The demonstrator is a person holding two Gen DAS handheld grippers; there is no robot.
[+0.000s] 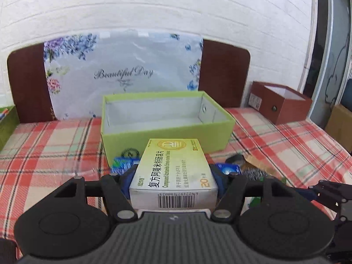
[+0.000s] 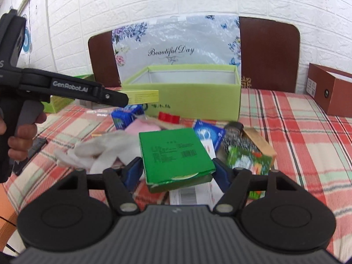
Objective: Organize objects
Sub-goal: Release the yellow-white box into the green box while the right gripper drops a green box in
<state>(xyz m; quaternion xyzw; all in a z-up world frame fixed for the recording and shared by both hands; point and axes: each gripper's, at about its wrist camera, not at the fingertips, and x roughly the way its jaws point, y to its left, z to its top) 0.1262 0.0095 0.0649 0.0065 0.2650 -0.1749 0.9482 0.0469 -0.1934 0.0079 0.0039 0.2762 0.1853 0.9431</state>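
A yellow medicine carton (image 1: 173, 169) is being clamped in the left gripper (image 1: 173, 176), just before the open green box (image 1: 167, 129). A green packet (image 2: 176, 156) is being gripped by the right gripper (image 2: 177, 172) above clutter on the plaid bedcover (image 2: 303, 145).

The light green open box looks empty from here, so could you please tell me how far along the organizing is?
Nothing is stored yet: the light green box shows only its bare lining. In hand: the left claw holds a yellow medicine box, and the right claw holds a green box. Left: the white glove, blue packet and other items on the plaid cloth.
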